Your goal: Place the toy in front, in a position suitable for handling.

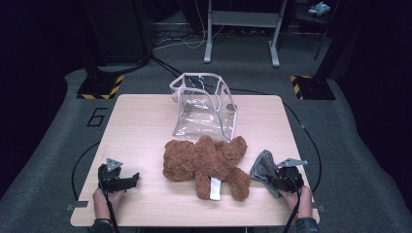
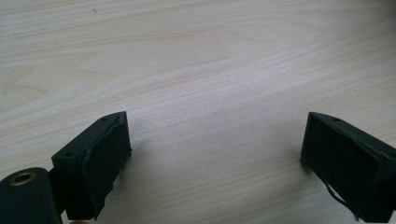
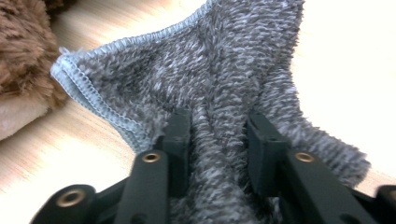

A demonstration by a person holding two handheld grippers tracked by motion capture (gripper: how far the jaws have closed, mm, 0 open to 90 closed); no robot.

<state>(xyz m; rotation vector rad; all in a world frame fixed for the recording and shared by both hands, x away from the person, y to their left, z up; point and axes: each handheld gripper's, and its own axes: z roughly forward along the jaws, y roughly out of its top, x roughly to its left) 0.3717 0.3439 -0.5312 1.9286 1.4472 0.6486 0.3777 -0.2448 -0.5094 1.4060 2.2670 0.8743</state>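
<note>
Right gripper [image 1: 273, 178] sits at the near right of the table [image 1: 141, 126], fingers [image 3: 180, 135] clenched on a bunched fold of a grey fuzzy cloth [image 1: 263, 167]. In the right gripper view the cloth [image 3: 219, 79] is pinched between both fingers and fans out above them, its light blue stitched hem running along the left edge. Part of the cloth rests on the wood, just beside the teddy bear's foot.

Left gripper [image 1: 127, 181] rests at the near left of the table, well apart from everything else. Fingers [image 2: 107, 158] spread wide, released, nothing between them but bare wood.

Brown teddy bear [image 1: 206, 162] lies mid-table, head toward the left gripper's side, legs toward the right gripper. A white tag [image 1: 214, 188] sticks out from its near side. In the right gripper view, brown fur [image 3: 23, 51] shows at the left edge, near the cloth's hem.

Clear plastic bag [image 1: 204, 104] stands open just behind the bear, at the far middle of the table, its near bottom edge touching or almost touching the bear; can't tell which. Something small and brownish sits against its right wall, too small to identify.

A hand holds each gripper from the near edge, and cables trail off the table toward the floor.
</note>
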